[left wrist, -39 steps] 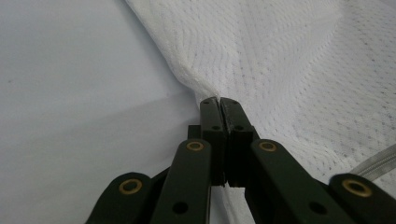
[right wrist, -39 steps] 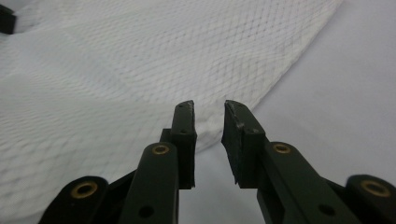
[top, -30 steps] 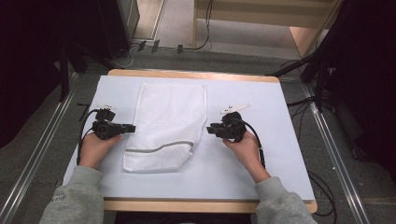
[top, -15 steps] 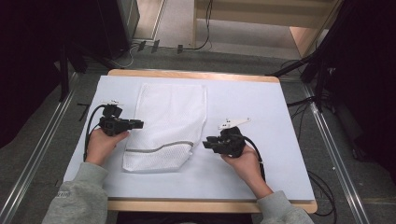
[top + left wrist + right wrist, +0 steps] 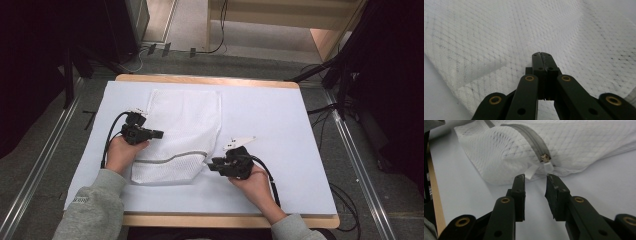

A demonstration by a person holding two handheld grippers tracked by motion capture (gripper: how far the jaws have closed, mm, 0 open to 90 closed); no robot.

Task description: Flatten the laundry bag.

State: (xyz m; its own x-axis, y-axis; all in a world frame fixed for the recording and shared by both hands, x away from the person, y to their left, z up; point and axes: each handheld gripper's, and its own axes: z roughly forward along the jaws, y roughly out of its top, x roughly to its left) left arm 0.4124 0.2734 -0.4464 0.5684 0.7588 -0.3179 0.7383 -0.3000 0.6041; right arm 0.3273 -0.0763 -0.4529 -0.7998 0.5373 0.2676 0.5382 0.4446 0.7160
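A white mesh bag (image 5: 185,125) with a grey zipper (image 5: 170,159) lies flat on the white mat. My left gripper (image 5: 159,134) reaches over the bag's left edge. Its jaws have just been closing and now stand shut (image 5: 541,53), pinching the mesh (image 5: 499,37), whose creases run to the tips. My right gripper (image 5: 212,165) sits at the bag's near right corner. In the right gripper view it is open (image 5: 535,178), with the zipper pull (image 5: 545,158) and a small white tab (image 5: 548,166) just beyond the tips, untouched.
The white mat (image 5: 280,120) covers a wooden table (image 5: 210,80). Cables (image 5: 107,140) trail from both grippers. Grey floor with metal rails (image 5: 35,170) flanks the table, and dark equipment (image 5: 385,75) stands at the far right.
The left gripper slid right onto the bag's edge and closed. The right gripper moved toward the near edge and left, up to the bag's zipper corner.
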